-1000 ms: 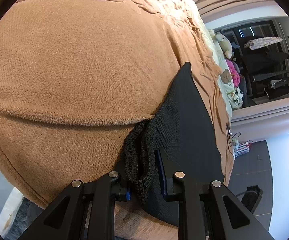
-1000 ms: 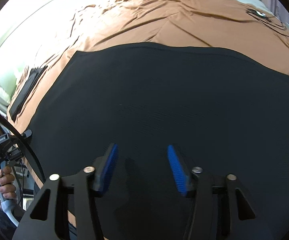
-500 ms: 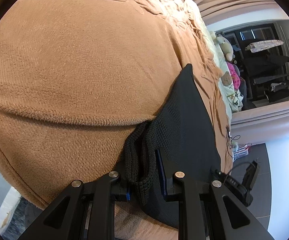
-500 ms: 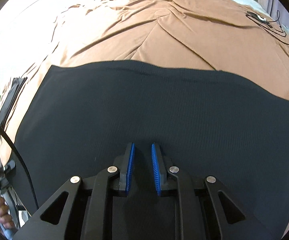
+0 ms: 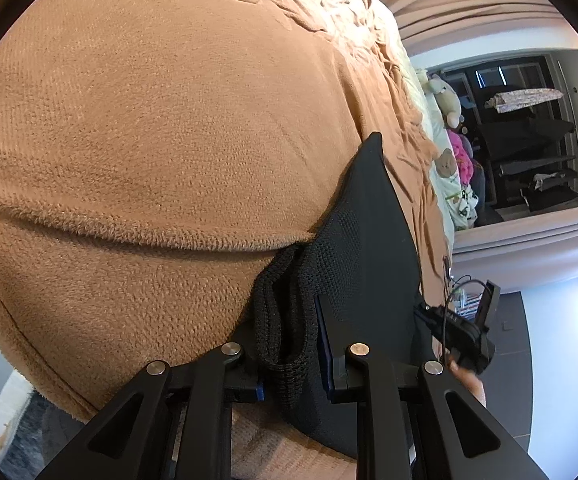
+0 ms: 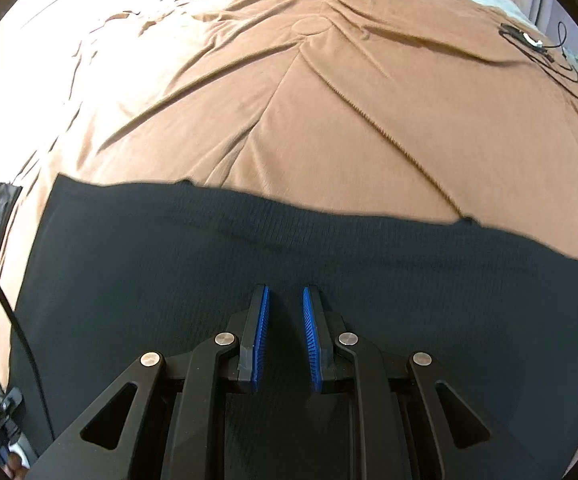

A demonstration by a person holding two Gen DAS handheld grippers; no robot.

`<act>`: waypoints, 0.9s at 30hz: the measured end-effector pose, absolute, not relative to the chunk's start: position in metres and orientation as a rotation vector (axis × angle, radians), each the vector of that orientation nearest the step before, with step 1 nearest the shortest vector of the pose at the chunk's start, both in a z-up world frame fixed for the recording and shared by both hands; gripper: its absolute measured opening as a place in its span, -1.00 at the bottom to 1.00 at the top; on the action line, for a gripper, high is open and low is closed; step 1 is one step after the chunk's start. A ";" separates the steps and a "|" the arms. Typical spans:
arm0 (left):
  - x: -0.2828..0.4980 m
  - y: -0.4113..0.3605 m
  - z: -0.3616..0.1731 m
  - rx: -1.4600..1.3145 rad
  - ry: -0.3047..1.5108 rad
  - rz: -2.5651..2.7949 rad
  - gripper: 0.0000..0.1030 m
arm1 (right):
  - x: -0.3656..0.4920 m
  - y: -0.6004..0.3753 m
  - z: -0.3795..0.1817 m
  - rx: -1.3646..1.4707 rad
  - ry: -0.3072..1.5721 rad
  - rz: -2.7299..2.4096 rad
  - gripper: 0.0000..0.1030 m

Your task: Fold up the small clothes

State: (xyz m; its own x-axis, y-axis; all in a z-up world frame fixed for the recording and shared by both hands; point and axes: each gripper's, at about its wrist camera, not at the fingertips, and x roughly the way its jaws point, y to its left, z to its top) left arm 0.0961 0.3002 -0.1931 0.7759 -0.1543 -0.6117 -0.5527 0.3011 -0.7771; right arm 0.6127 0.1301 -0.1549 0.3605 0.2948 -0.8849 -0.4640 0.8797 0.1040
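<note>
The left gripper (image 5: 289, 344) is clenched on a bunched edge of the black knit garment (image 5: 369, 248): a thick roll of the fabric stands between its fingers (image 5: 325, 344), which press it from both sides with only a narrow gap. From that grip the garment runs away across the brown blanket (image 5: 149, 140) that covers the bed. In the right wrist view the garment (image 6: 249, 248) lies spread flat and wide over the blanket (image 6: 329, 120), its far edge a nearly straight line across the picture. The right gripper (image 6: 285, 332) points down at this cloth near its near edge; its blue-padded fingers (image 6: 259, 336) have just been closing and now stand narrowly apart. Whether a pinch of cloth sits between the pads cannot be told. At the right edge of the left wrist view, a hand (image 5: 467, 376) holds that other gripper's handle beside the garment.
</note>
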 end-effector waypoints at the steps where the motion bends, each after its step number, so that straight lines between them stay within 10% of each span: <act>1: 0.096 0.300 -0.193 -1.261 0.671 0.290 -0.58 | 0.617 0.133 -0.157 -0.175 1.101 0.486 -0.72; 27: 0.092 0.299 -0.155 -1.296 0.506 0.025 -0.87 | 0.517 0.091 -0.143 -0.249 1.033 0.521 -0.73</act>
